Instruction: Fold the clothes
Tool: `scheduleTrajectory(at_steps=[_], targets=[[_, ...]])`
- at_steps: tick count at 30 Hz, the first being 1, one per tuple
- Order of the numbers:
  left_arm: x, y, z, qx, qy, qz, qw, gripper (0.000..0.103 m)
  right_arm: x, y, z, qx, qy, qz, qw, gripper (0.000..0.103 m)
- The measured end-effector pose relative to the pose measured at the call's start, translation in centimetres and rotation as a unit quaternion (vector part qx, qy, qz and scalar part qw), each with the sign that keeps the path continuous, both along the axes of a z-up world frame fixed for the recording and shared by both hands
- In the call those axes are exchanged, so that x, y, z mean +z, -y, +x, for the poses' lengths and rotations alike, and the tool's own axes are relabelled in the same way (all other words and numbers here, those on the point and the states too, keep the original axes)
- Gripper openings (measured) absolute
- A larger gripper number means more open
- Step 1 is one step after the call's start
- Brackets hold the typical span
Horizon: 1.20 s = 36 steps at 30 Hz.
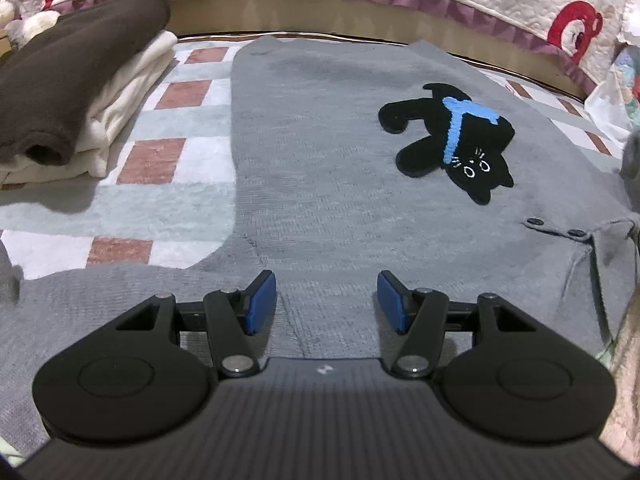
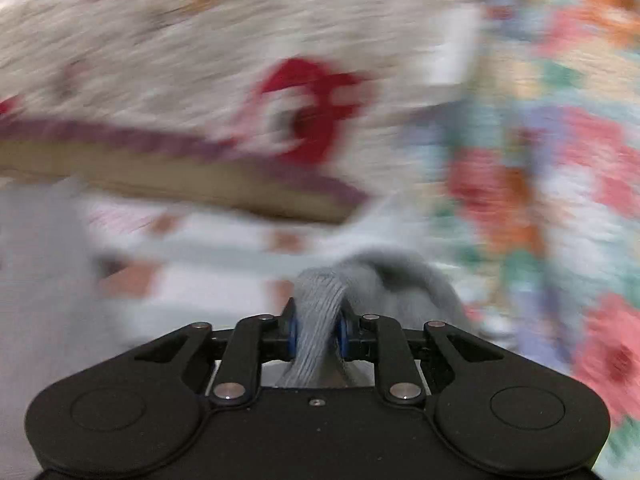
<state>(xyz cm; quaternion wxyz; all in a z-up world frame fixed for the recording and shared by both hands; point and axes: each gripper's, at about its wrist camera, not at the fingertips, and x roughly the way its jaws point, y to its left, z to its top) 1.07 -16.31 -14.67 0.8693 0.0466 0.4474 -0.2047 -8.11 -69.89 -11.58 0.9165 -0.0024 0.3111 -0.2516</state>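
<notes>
Left gripper angled down over grey sweater, fingers apart, right gripper clamping sweater fabric.

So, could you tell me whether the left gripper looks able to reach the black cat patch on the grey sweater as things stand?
Probably yes. The left gripper hangs open and empty above the grey sweater, and only flat knit lies between it and the black cat patch.

My left wrist view is sharp and evenly lit, with soft shadows under the folded stack at ten o'clock and fisheye bending at the edges. My right wrist view smears heavily with motion blur; only the claw at six o'clock stays crisp.
</notes>
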Motion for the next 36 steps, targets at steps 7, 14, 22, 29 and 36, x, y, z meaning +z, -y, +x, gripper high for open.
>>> scheduleTrajectory(at_steps=[7,14,22,29,36], targets=[[-0.3,0.0,-0.1,-0.006,-0.01,-0.002,0.9999,0.055,-3.8,4.9,-0.8,-0.074,-0.005,0.223,0.972,0.06],[-0.7,0.0,0.0,0.0,-0.025,-0.004,0.9997,0.055,-5.6,7.6,-2.7,0.012,0.054,0.455,0.889,0.062],[-0.2,0.3,-0.1,-0.014,-0.017,-0.027,0.9994,0.055,-8.0,13.5,-6.1,-0.187,0.136,0.509,0.829,0.067],[0.2,0.6,-0.2,-0.015,-0.001,-0.012,0.9998,0.055,-6.6,10.8,-1.4,-0.112,0.128,0.286,0.943,0.008],[-0.1,0.9,-0.4,-0.038,-0.019,-0.03,0.9987,0.055,3.5,12.9,-7.3,-0.165,0.119,0.028,0.979,0.007]])
